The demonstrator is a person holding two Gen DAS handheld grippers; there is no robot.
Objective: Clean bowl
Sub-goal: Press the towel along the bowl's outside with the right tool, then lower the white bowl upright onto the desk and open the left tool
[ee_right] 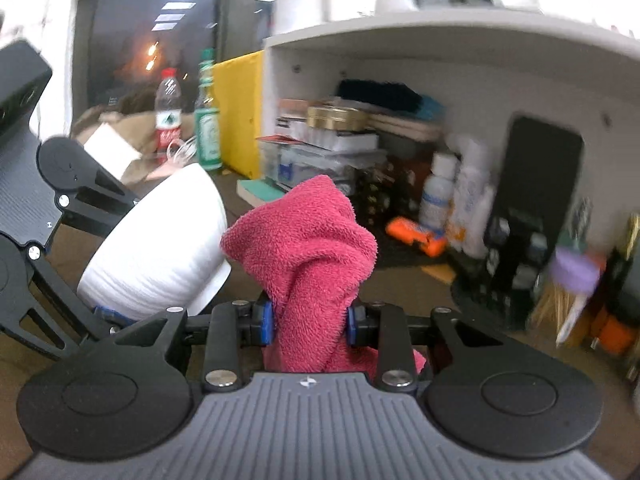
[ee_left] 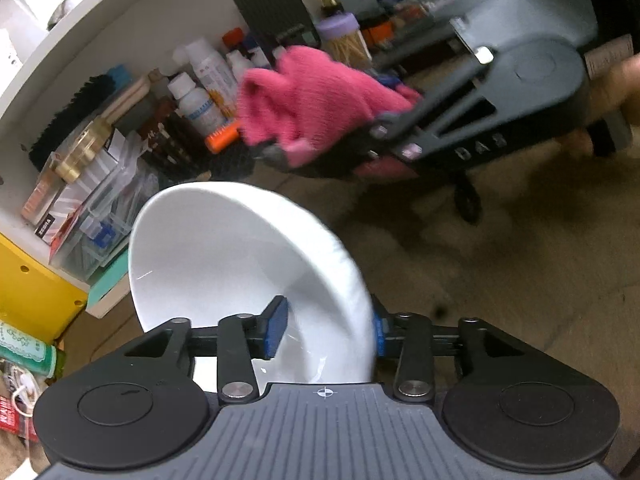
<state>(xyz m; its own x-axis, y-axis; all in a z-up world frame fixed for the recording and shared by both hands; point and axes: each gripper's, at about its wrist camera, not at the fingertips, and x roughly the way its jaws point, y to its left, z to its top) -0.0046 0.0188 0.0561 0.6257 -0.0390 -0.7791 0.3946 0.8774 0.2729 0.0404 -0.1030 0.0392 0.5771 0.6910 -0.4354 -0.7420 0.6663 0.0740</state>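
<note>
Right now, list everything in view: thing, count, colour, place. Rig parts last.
bowl: one, white, tilted, its wall between the left fingers
towel: one, pink, bunched, clamped by the right fingers beside the bowl
shelf: one, white, behind, packed with clutter
pill bottles: several, white, inside the shelf
brush: one, black bristles, top of the shelf stack
tin: one, gold, on stacked boxes
panel: one, yellow, beside the shelf
water bottle: one, clear with a red label, far left
green bottle: one, next to it
left gripper: black with blue pads, straddling the bowl's wall
right gripper: black, shut on the towel
</note>
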